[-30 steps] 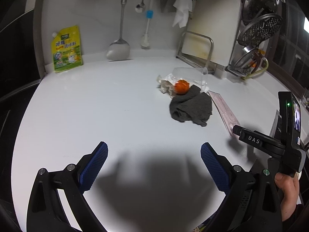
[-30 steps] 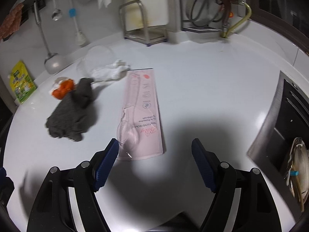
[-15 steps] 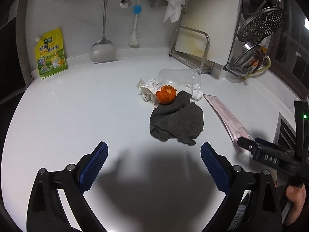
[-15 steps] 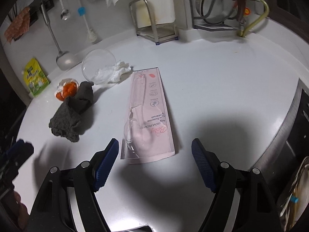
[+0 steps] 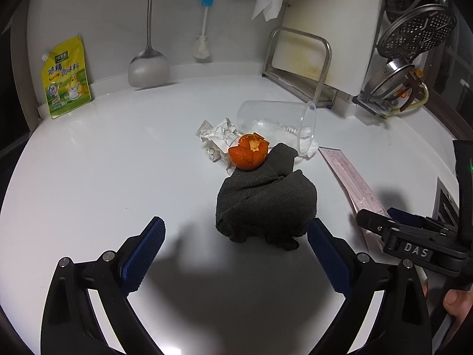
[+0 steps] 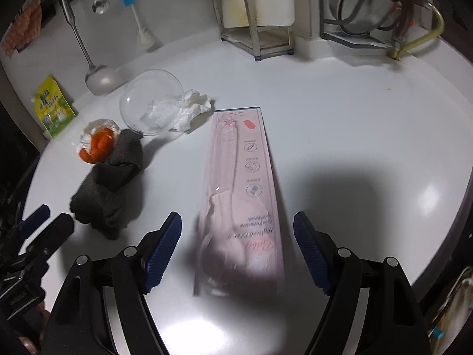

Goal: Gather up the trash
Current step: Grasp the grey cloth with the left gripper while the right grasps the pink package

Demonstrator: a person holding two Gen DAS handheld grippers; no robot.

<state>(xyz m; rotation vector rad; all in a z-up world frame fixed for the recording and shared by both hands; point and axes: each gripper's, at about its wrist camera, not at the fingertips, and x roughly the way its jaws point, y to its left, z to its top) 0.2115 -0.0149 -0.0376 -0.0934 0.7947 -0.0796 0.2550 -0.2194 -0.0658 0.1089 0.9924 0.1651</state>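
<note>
On the white counter lie an orange peel (image 5: 249, 155), crumpled paper (image 5: 218, 136), a clear plastic cup (image 5: 278, 124) on its side and a dark grey cloth (image 5: 266, 204). My left gripper (image 5: 236, 254) is open, just short of the cloth. A long pink package (image 6: 241, 195) lies lengthwise in the right wrist view; its near end sits between the open jaws of my right gripper (image 6: 238, 251), untouched by the pads. There the peel (image 6: 99, 145), the cup (image 6: 149, 105), a white tissue (image 6: 180, 109) and the cloth (image 6: 108, 189) lie to the left.
A yellow seasoning pouch (image 5: 65, 78), a ladle (image 5: 149, 68) and a brush (image 5: 204, 44) stand at the back wall. A cutting board in a metal rack (image 5: 310, 59) and strainers (image 5: 414, 32) fill the back right. A sink edge (image 5: 443, 198) lies right.
Both grippers moved forward: the cloth and peel loom larger in the left wrist view, and the pink package now reaches between the right jaws. Both stayed open.
</note>
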